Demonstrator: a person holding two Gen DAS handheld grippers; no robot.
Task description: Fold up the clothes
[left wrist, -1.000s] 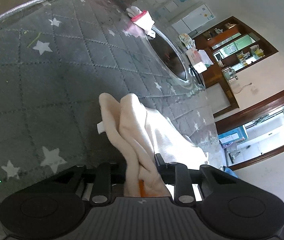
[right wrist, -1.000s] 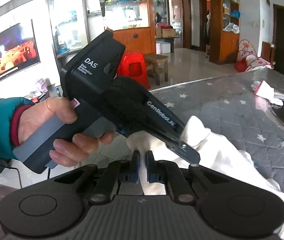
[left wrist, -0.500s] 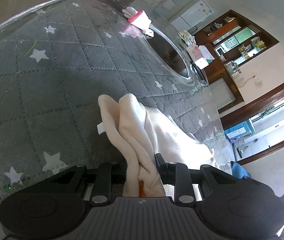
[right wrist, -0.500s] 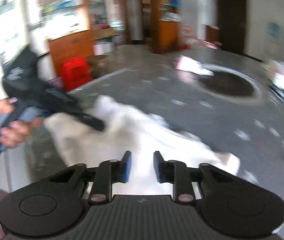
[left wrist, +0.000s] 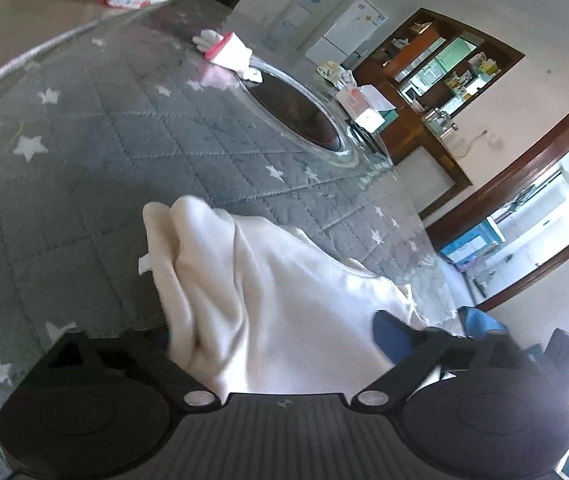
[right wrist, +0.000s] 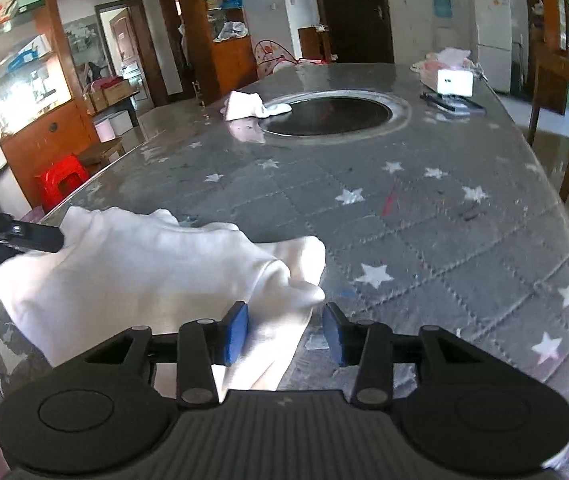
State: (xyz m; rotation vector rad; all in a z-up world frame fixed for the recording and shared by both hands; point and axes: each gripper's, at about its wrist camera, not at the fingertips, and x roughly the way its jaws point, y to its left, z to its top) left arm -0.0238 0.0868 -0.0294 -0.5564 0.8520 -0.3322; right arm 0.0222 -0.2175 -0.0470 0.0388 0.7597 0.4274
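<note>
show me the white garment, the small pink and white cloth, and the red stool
white garment (right wrist: 132, 276), right wrist view, its broad middle
small pink and white cloth (left wrist: 230, 54), left wrist view, its pink-edged body
red stool (right wrist: 62, 180), right wrist view, its seat

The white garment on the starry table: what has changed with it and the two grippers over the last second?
The left gripper has just opened wide and let go of the white garment, which it had pinched. The right gripper swung away from the other hand toward the garment's near corner; its jaws have just been opening, with cloth between them, not yet clamped. The pink-and-white cloth by the round hole stayed put.
</note>
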